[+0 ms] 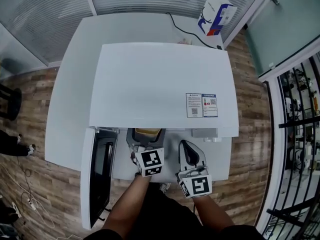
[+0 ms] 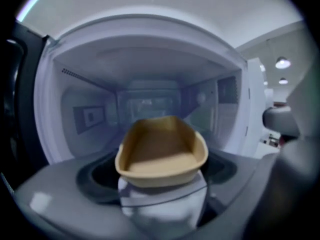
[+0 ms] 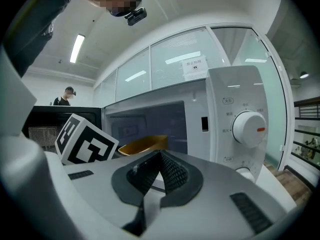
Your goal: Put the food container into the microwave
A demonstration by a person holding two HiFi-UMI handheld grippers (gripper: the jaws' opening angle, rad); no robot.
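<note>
A tan, empty food container (image 2: 162,154) is clamped by its near rim in my left gripper (image 2: 162,190). It hangs at the mouth of the open white microwave (image 2: 145,94). From above, the container (image 1: 148,132) pokes just under the front edge of the microwave (image 1: 160,84), with the left gripper (image 1: 144,143) behind it. The microwave door (image 1: 97,174) is swung open to the left. My right gripper (image 1: 186,148) is shut with nothing in it, in front of the control panel. In the right gripper view its pads (image 3: 167,171) meet, and the container (image 3: 144,145) shows beyond them.
The microwave stands on a white table (image 1: 70,109). A paper bag (image 1: 216,13) and a cable lie at the table's back. The control knob (image 3: 248,128) is just right of my right gripper. A person (image 3: 65,96) stands far off behind the glass walls.
</note>
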